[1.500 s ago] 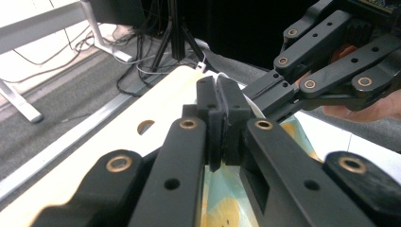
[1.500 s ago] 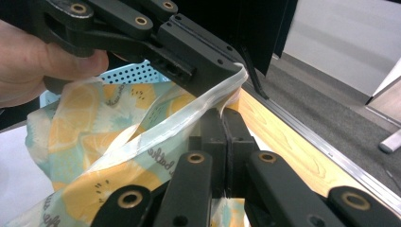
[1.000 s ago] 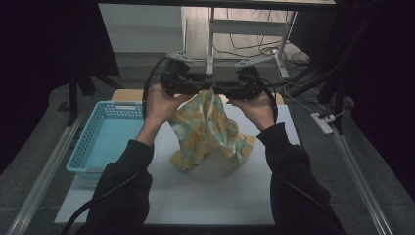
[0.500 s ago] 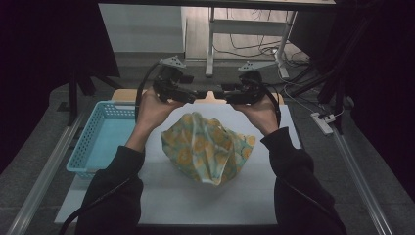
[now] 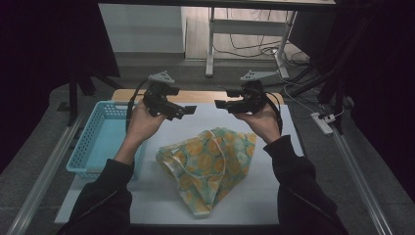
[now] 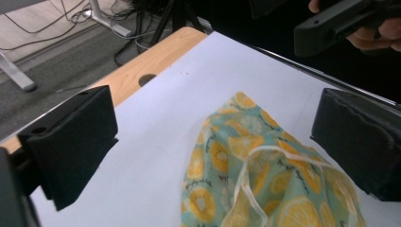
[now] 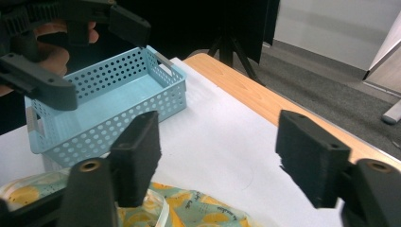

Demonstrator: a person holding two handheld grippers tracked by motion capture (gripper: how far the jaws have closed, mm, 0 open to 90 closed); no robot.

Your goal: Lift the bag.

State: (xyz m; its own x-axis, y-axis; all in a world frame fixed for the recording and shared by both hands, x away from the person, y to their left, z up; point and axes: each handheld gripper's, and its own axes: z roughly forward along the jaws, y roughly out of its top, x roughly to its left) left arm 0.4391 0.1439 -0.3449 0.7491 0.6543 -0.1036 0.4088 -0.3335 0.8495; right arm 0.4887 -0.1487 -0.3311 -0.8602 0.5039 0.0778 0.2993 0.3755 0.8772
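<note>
- On the worktop, the bag lies crumpled, released, beside the basket.
- Left claw and right claw: jaws just opening, empty, above it.
- Next, judged: regrasp an edge.

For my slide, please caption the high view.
Both open grippers hover above a lemon-print cloth beside a blue basket.

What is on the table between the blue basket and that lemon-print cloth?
Nothing: in the high view only bare white table cover separates the blue basket from the lemon-print cloth.
</note>
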